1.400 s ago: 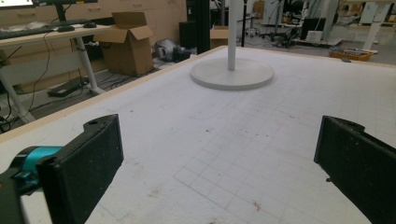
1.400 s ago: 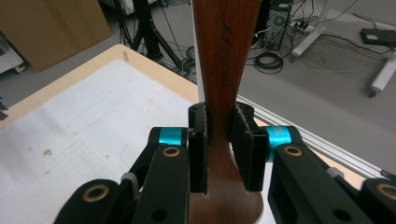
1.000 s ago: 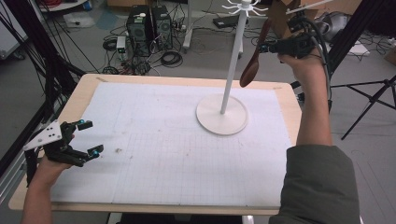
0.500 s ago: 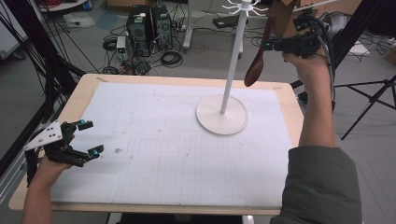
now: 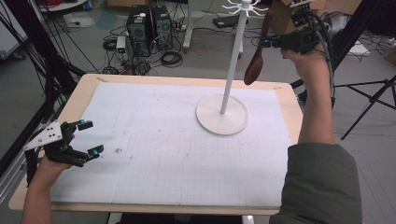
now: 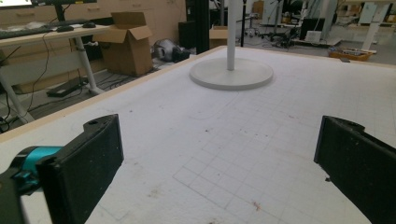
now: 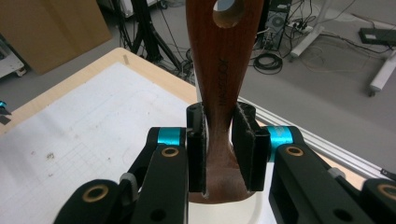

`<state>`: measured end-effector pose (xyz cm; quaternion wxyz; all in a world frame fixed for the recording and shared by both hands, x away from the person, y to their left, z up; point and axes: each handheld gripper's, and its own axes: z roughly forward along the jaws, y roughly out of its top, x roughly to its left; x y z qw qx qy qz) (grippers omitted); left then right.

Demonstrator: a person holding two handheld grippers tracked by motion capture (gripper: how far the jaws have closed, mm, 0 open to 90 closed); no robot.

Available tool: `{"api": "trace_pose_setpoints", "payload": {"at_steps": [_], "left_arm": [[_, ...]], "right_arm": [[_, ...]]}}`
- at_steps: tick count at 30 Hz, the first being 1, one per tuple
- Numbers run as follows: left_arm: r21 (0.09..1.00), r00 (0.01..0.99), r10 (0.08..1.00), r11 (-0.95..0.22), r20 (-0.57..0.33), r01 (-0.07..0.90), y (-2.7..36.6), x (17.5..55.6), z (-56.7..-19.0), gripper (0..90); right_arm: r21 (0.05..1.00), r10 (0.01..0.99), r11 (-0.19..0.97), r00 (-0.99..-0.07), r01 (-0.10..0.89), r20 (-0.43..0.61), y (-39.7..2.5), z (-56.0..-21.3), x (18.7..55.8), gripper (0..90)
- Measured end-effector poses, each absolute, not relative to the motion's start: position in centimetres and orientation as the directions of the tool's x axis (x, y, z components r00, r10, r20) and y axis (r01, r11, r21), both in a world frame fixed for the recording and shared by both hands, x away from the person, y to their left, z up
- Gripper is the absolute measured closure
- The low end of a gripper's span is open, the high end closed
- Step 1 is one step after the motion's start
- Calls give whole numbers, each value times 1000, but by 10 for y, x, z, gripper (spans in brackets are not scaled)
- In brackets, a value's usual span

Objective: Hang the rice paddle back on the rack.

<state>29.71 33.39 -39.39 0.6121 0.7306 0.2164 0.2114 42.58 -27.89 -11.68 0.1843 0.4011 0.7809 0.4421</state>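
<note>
The spoon (image 7: 223, 70) is dark, smooth, slightly glossy wood. The stand (image 5: 222, 114) looks matt white; the mat (image 5: 187, 154) beneath it papery, stained.

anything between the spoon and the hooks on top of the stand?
Nothing visible. The right hand-held gripper holds the wooden spoon by its handle, hanging bowl down just right of the pole, below the hooks. The gap from its holed handle end up to the hooks looks open. How far it sits in front of or behind them, I cannot tell.
</note>
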Motion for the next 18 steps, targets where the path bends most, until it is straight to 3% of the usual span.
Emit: {"api": "trace_pose_setpoints", "payload": {"at_steps": [18], "left_arm": [[986,817,575,-155,44,56,335,297,-394,18]], "right_arm": [[833,794,292,-604,471,63,-273,-112,432,763]]}}
